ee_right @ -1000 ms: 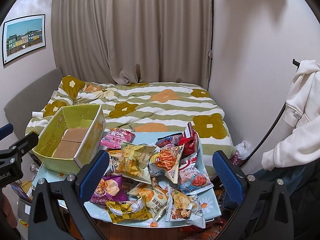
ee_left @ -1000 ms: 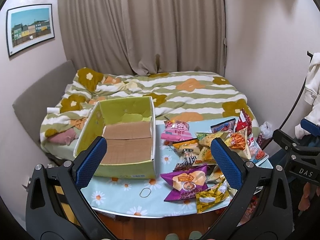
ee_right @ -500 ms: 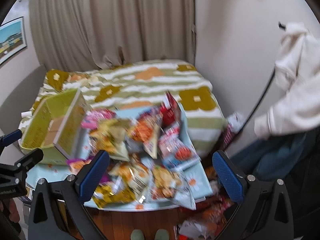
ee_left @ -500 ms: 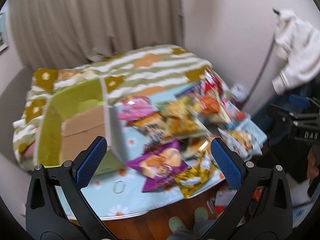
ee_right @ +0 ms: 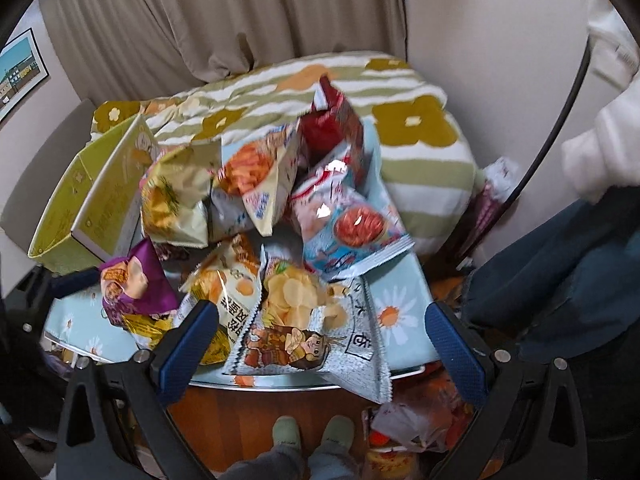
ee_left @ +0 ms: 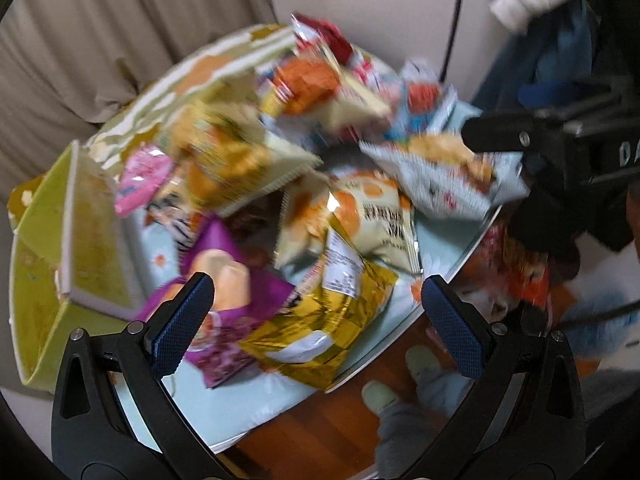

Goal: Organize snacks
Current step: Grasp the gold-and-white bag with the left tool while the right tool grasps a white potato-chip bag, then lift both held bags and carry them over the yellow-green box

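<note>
Left wrist view
Left gripper (ee_left: pixel 318 314): jaws wide apart, empty, above the gold packet (ee_left: pixel 320 320).
Snack pile: blurred, on the daisy-print table (ee_left: pixel 436 248), right of the green box (ee_left: pixel 44 248).
Purple bag (ee_left: pixel 228 292): between box and gold packet.

Right wrist view
Right gripper (ee_right: pixel 322 334): jaws spread wide, holding nothing, over the silver chip bag (ee_right: pixel 308 336).
Snacks: heaped on the table (ee_right: pixel 400 300), beside the green box (ee_right: pixel 68 208).

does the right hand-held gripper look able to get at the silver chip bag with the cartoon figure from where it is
Probably yes. The right hand-held gripper is open, and the silver chip bag lies on top of the pile at the table's near edge, right between its fingers, with nothing over it.
</note>
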The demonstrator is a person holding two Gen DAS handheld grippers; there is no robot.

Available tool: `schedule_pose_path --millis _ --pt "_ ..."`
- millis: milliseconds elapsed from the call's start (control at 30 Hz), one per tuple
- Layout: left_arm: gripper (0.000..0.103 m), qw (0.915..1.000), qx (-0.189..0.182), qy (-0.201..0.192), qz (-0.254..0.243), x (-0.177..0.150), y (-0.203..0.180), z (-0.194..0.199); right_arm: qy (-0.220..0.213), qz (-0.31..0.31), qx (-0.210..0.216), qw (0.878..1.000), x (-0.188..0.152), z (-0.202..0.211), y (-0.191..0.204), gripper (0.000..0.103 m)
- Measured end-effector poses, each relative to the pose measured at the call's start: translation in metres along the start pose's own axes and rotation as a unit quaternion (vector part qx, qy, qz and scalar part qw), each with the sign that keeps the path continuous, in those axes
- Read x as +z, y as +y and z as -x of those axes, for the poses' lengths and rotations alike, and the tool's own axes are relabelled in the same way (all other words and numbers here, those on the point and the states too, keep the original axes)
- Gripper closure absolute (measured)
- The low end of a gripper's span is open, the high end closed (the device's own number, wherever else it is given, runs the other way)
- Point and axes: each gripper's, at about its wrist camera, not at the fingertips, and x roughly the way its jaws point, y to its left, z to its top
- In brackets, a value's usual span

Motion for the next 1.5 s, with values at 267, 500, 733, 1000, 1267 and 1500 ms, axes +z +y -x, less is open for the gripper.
schedule_pose_path --millis 267,500,733,1000,1267,1500 --pt "0.017 0.9976 -0.011 0.058 -0.036 -0.009 -0.005 -0.046 0.044 -0.018 0.022 0.999 -0.002 -0.037 -0.009 0.0" --pt "0.029 0.9951 -0.017 0.085 -0.047 -0.012 -0.004 -0.069 0.07 -0.03 0.022 0.997 -0.003 -0.057 -0.014 0.0" --pt "0.036 0.9947 -0.023 0.091 -0.041 -0.007 0.005 -0.068 0.081 -0.025 0.021 0.996 0.002 -0.065 -0.013 0.0" --pt "0.037 0.9953 -0.029 0.093 -0.003 0.006 0.02 -0.06 0.095 -0.022 0.024 0.995 0.006 -0.081 -0.016 0.0" --pt "0.037 0.9956 -0.028 0.086 0.025 0.012 0.041 -0.05 0.099 0.013 0.007 0.995 0.005 -0.087 -0.007 0.012" --pt "0.038 0.9956 -0.026 0.076 0.048 0.015 0.058 -0.027 0.086 0.001 0.026 0.996 0.005 -0.073 -0.011 0.028"
